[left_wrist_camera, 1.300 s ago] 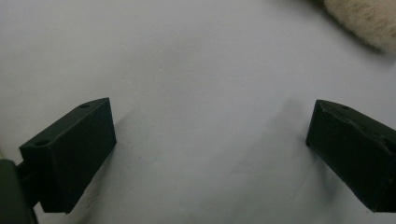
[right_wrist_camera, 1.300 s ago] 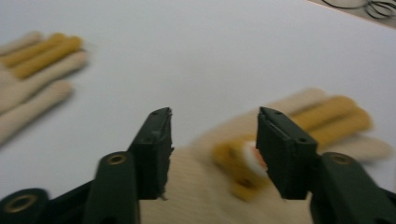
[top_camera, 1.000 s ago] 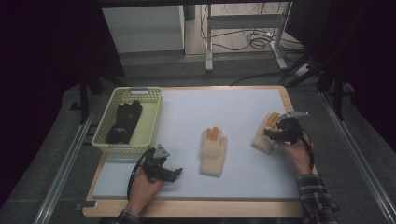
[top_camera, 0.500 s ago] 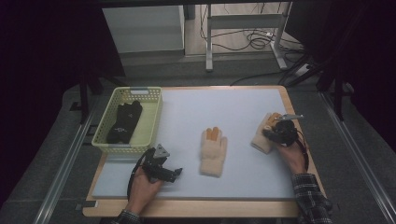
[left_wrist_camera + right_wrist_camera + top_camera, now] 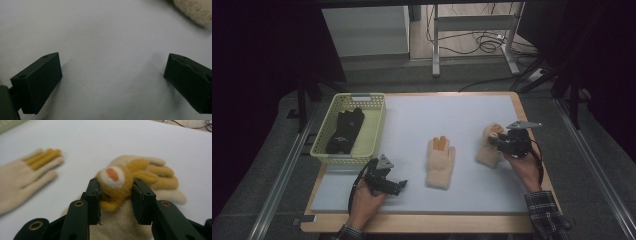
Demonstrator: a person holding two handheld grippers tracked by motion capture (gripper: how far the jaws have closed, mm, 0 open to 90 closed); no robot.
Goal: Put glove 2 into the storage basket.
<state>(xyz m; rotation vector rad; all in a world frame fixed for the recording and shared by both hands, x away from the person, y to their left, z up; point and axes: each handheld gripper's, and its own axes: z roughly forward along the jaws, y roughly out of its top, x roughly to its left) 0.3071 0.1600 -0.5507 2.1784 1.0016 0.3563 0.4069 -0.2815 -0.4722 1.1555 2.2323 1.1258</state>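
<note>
Left tongs (image 5: 398,186) low on the near-left tabletop (image 5: 472,105), jaws spread wide over bare white surface, holding nothing; we read them as parked, out of the way. Left gripper view: a fuzzy cream edge at the top right corner, probably the middle glove.

Yellow-green basket (image 5: 374,131) at the left edge holds a black glove (image 5: 344,131), lying lengthwise along the basket; it looks like a sorting bin for finished items.

Centre: cream glove (image 5: 440,161) flat, orange-tipped fingers pointing away from the person, cuff toward them, long axis running near to far.

Right: right tongs (image 5: 116,192) pinched on the second cream glove (image 5: 488,147), jaws either side of an orange plush bump with a white-and-pink spot. We judge the bump makes a raised handle for lifting. This glove lies near the right edge, fingers away, tilted slightly rightward.
</note>
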